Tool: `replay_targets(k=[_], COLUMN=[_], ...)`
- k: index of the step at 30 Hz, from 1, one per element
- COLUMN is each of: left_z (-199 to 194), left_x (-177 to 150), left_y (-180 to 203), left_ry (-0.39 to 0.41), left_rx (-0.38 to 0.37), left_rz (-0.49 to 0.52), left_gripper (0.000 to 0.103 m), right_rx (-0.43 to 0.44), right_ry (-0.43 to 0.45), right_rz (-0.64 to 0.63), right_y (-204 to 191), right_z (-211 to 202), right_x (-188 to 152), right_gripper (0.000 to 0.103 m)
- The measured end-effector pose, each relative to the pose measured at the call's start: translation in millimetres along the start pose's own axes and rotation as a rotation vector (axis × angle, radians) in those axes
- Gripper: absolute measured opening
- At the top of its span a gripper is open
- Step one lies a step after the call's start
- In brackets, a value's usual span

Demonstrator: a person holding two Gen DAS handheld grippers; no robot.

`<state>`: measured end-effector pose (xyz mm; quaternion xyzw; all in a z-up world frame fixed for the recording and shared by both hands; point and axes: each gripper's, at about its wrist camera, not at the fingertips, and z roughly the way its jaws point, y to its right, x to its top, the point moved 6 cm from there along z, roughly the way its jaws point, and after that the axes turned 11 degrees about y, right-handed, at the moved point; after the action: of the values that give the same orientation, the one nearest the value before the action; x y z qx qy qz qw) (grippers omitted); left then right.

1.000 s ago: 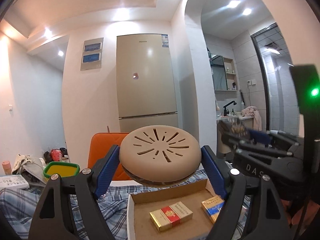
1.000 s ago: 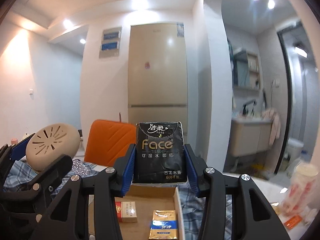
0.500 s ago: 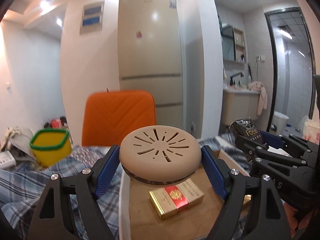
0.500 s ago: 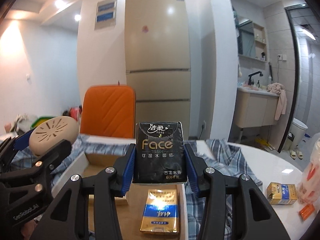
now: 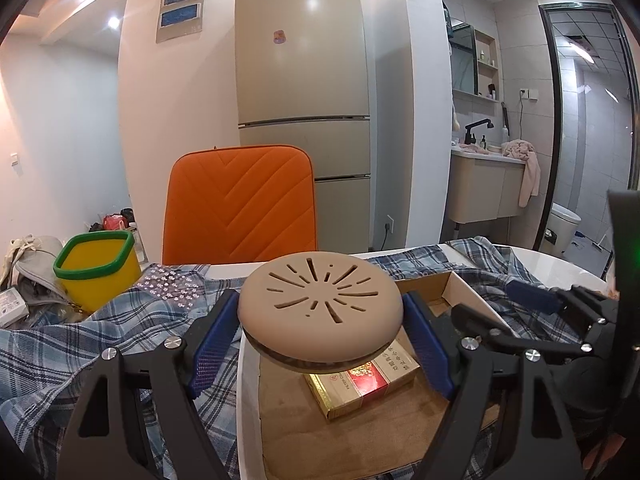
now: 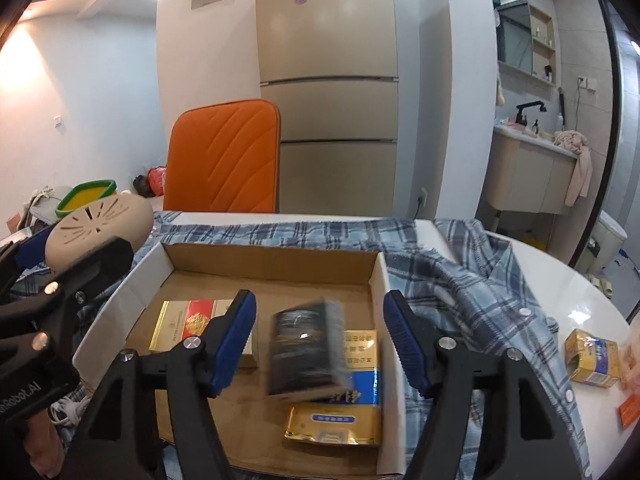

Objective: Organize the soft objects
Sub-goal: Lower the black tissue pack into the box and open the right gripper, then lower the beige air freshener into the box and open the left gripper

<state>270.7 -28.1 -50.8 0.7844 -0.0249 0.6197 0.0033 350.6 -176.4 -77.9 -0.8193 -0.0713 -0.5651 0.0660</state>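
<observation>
Right tool [image 6: 318, 340] is spreading its jaws over the cardboard box [image 6: 272, 258]; the black tissue pack [image 6: 306, 354], blurred and clear of both pads, is dropping toward the blue-and-gold carton [image 6: 340, 412] at 6 o'clock. Left tool [image 5: 320, 338] is pinching the tan slotted disc [image 5: 320, 308] above the red-and-gold carton [image 5: 360, 380], evidently awaiting its own release. Plaid shirt [image 6: 460, 280] is lying around the box on the tabletop [image 6: 568, 288].

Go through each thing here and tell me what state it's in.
Left claw: shut on round beige pad.
Right claw: opening, nothing gripped.
Black tissue pack: released, blurred, dropping into cardboard box.
Red-gold packet: flat in box.
Blue-gold packet: flat in box.
</observation>
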Motion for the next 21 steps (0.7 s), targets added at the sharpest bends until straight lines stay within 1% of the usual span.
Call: replay_targets(k=[2, 4, 5, 7, 8, 9, 11, 15, 18, 19, 20, 21], left_z=[1.5, 5.4, 8.4, 13.8, 16.4, 18.8, 21.0, 22.6, 22.2, 21.6, 20.0, 17.9], left_x=[-0.2, -4.4, -6.7, -13.2, -16.2, -18.7, -22.4, -25.5, -25.0, -23.6, -22.2, -20.6], left_y=[1.6, 5.3, 6.6, 11.7, 13.2, 14.7, 16.9, 20.5, 21.1, 20.9, 20.6, 20.7], left_ry=[-0.009, -0.043, -0.064, -0.109, -0.128, -0.144, -0.163, -0.19, -0.19, -0.184, -0.172, -0.159], left_rx=[-0.004, -0.018, -0.025, -0.035, -0.036, -0.036, -0.041, -0.043, -0.042, -0.041, -0.039, -0.039], left_rz=[0.006, 0.017, 0.022, 0.041, 0.05, 0.059, 0.067, 0.077, 0.079, 0.078, 0.08, 0.079], left_gripper=[0.081, 0.081, 0.081, 0.081, 0.081, 0.081, 0.081, 0.082, 0.083, 0.085, 0.092, 0.096], right_rx=[-0.032, -0.083, -0.121, -0.199, -0.219, -0.223, -0.209, -0.177, -0.15, -0.147, -0.145, -0.145], right_ry=[0.019, 0.05, 0.078, 0.168, 0.207, 0.235, 0.254, 0.227, 0.219, 0.22, 0.223, 0.227], right_rz=[-0.004, 0.003, 0.011, 0.037, 0.045, 0.051, 0.067, 0.076, 0.102, 0.105, 0.106, 0.106], right_y=[4.9, 13.4, 19.0, 30.0, 33.3, 35.0, 36.8, 35.5, 35.4, 36.0, 36.2, 35.1], right_z=[-4.4, -10.5, -16.0, -32.6, -39.8, -45.4, -49.8, -46.3, -45.7, -46.9, -47.7, -49.9], right_x=[2.0, 5.8, 9.2, 17.9, 21.7, 24.6, 27.6, 25.4, 25.1, 25.1, 25.6, 24.3], right_gripper=[0.069, 0.069, 0.069, 0.069, 0.069, 0.069, 0.069, 0.069, 0.069, 0.069, 0.071, 0.074])
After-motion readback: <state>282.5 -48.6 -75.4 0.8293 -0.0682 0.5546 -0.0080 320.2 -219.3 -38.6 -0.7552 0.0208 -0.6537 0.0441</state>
